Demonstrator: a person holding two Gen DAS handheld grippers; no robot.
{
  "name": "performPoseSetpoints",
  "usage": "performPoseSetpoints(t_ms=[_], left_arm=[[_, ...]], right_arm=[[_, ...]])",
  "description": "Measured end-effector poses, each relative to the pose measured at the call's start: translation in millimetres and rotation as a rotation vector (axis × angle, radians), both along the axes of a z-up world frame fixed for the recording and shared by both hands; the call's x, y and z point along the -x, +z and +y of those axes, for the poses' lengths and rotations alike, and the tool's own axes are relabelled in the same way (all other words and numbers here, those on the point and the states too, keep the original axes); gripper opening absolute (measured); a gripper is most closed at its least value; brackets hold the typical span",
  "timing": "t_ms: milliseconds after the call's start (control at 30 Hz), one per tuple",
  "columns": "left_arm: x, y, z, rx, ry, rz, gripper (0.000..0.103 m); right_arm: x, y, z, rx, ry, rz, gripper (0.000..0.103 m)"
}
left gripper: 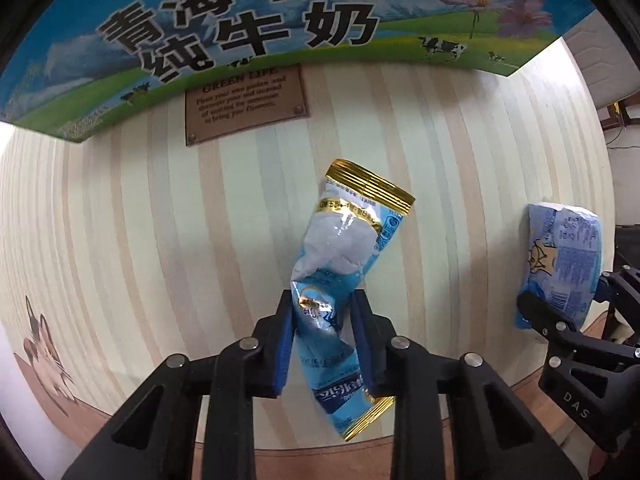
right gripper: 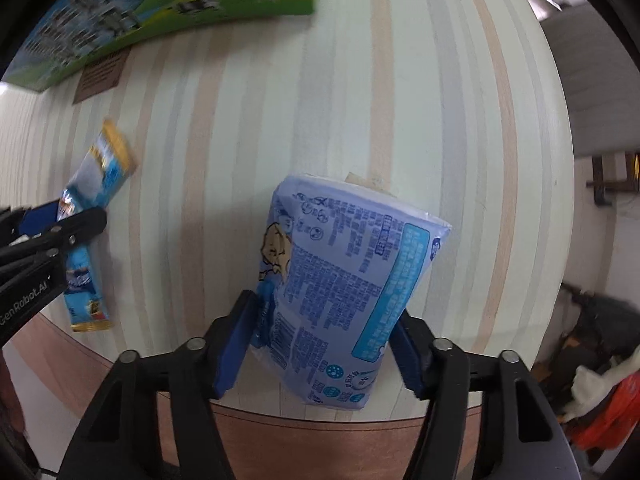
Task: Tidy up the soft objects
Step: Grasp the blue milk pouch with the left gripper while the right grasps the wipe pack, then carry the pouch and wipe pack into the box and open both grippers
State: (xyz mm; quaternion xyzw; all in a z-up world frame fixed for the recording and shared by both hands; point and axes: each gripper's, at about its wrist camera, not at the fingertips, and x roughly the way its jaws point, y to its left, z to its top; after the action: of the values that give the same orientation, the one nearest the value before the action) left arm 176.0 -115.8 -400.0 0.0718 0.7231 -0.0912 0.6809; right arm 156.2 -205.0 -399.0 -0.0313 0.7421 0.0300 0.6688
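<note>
My left gripper point(left gripper: 322, 312) is shut on a long blue and white sachet with gold ends point(left gripper: 344, 248), held above the striped table. The sachet point(right gripper: 86, 184) and left gripper point(right gripper: 66, 216) also show at the left of the right wrist view. My right gripper point(right gripper: 324, 320) is shut on a light blue tissue pack with printed text point(right gripper: 340, 280), held above the table. The pack point(left gripper: 560, 264) and right gripper point(left gripper: 560, 312) also show at the right edge of the left wrist view.
A milk carton box with blue and green print point(left gripper: 240, 28) stands at the far side of the striped table point(left gripper: 140, 220); it also shows in the right wrist view point(right gripper: 140, 12). A brown label point(left gripper: 246, 104) lies before it. The table's front edge point(right gripper: 320, 420) is close below.
</note>
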Motion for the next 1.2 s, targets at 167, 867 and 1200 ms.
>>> performPoseSetpoints(t_ms=[167, 867, 1200], left_arm=[[11.1, 19.2, 37.6, 0.094, 0.097, 0.006, 0.021], [-102.8, 217.8, 112.2, 0.219, 0.156, -0.274, 0.021], [-215.0, 157.7, 131.3, -0.003, 0.114, -0.109, 0.021]], right_arm=[[5.3, 16.3, 4.2, -0.122, -0.06, -0.01, 0.041], [-93.1, 212.3, 28.2, -0.504, -0.066, -0.291, 0.041], [-211.5, 172.6, 99.6, -0.531, -0.076, -0.221, 0.041]])
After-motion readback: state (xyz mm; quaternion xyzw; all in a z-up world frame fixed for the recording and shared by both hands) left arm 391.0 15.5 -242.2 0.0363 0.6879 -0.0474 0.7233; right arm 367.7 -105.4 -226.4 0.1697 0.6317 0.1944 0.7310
